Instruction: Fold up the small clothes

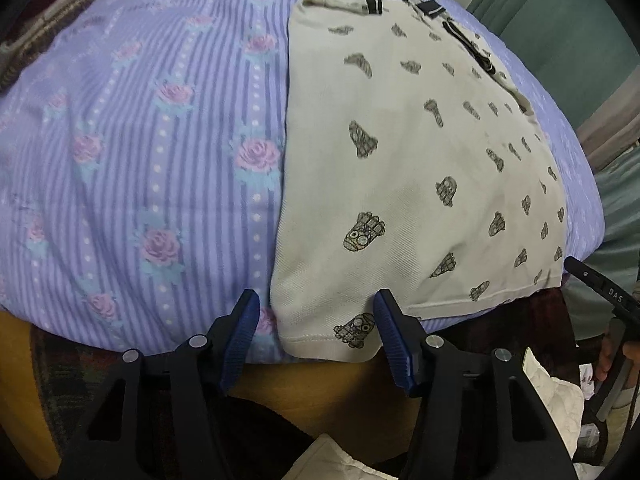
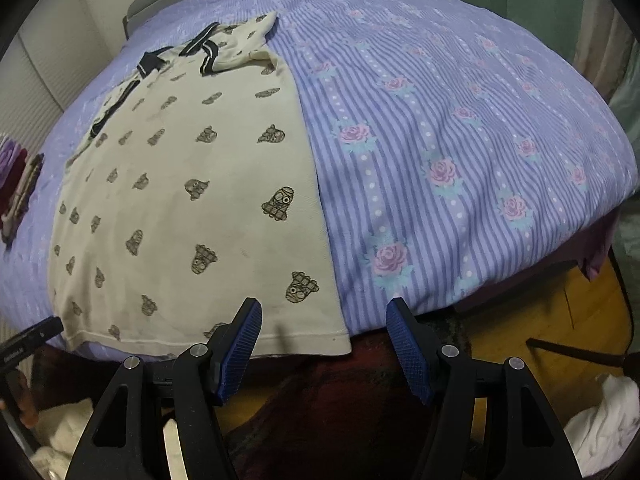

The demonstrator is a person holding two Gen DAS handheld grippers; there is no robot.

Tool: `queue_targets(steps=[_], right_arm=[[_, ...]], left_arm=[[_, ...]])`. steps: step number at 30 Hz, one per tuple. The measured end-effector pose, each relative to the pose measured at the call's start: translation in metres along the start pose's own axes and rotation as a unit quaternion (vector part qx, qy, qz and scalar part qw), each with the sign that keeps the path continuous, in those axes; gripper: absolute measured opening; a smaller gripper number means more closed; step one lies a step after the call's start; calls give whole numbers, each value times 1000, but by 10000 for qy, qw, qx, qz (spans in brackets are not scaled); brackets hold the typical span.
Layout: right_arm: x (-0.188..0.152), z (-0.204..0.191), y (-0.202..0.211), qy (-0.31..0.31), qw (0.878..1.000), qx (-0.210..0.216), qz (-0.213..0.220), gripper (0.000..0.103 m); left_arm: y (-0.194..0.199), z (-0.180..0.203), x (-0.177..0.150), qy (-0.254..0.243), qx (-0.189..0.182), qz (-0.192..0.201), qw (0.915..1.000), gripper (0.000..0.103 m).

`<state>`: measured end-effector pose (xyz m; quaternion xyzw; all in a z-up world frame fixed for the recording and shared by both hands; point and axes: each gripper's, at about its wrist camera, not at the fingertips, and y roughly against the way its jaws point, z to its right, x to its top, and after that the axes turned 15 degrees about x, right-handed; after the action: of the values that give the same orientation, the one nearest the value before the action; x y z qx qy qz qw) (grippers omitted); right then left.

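Cream cotton shirt with small grey prints (image 1: 408, 168) lies flat, sides folded in, on lilac striped bedcover (image 1: 160, 140); bottom-to-top fold left. Left gripper (image 1: 316, 340) and right gripper (image 2: 324, 344) half open, empty, at hem corners.

Shirt (image 1: 400, 152): small dark prints too blurred to identify. Folded dark red cloth (image 1: 44, 20) at far left, cut off by the lens rim. Other gripper (image 1: 600, 292) enters at right (only its tip shows). White fabric (image 2: 604, 428) below the bed, partly cropped.

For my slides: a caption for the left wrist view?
Open left gripper straddling the near hem corner of a printed shirt.
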<state>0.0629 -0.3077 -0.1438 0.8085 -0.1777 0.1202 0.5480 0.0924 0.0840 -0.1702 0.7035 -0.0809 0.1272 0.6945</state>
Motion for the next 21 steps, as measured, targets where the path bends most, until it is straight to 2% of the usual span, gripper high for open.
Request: queue_targets(steps=[9, 12, 18, 20, 21], right_arm=[[0, 0, -24, 270, 9990, 2, -364, 65], [1, 5, -33, 175, 9985, 169, -488, 61], [2, 5, -42, 226, 9982, 221, -517, 61], [3, 7, -44, 204, 9980, 272, -527, 56], [4, 7, -46, 186, 9980, 300, -530, 51]], left_arm=[[-14, -3, 6, 36, -124, -20, 9999, 55], [-19, -2, 8, -22, -116, -13, 9999, 55], [-22, -1, 11, -78, -113, 31, 9999, 55], [-21, 2, 10, -102, -75, 63, 9999, 53], [-20, 2, 10, -123, -47, 81, 9999, 50]])
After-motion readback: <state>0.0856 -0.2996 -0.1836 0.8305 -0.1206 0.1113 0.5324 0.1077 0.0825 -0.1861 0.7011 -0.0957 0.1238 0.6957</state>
